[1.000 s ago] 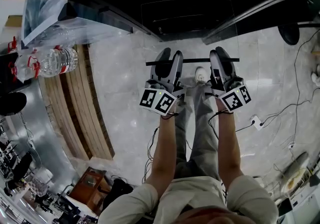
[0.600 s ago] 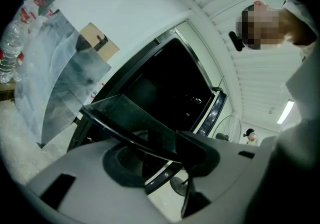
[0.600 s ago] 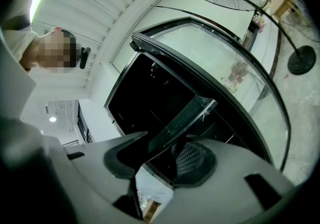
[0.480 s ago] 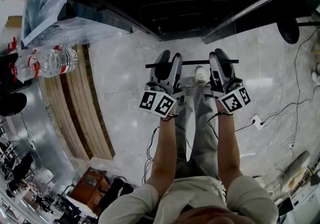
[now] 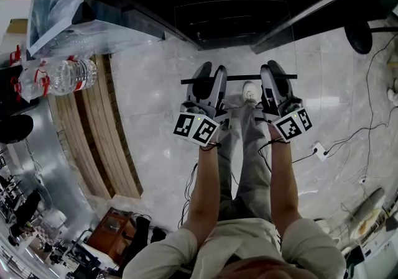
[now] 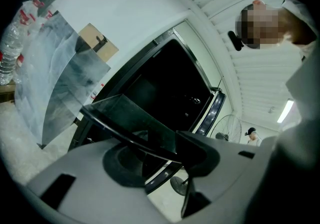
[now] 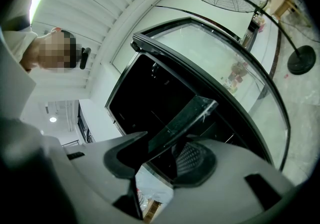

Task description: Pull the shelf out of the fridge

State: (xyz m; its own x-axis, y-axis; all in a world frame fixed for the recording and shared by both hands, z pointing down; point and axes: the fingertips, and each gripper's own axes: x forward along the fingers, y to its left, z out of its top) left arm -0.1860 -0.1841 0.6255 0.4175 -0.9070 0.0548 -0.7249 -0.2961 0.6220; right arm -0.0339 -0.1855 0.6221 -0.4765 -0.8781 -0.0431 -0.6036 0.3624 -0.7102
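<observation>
Clamping shelf (image 5: 239, 76) edge (L+R hand-held grippers (image 5: 209, 74) (image 5: 275, 71))

The pale marble floor (image 5: 155, 85) carries the black fridge (image 5: 230, 4) at the top and a run of wooden planks (image 5: 99, 141) along the left. To the right lie a white power strip (image 5: 318, 151) with thin cables (image 5: 368, 104), and the round dark base of a fan (image 5: 365, 40). A white shoe (image 5: 250, 91) stands in the middle.
</observation>
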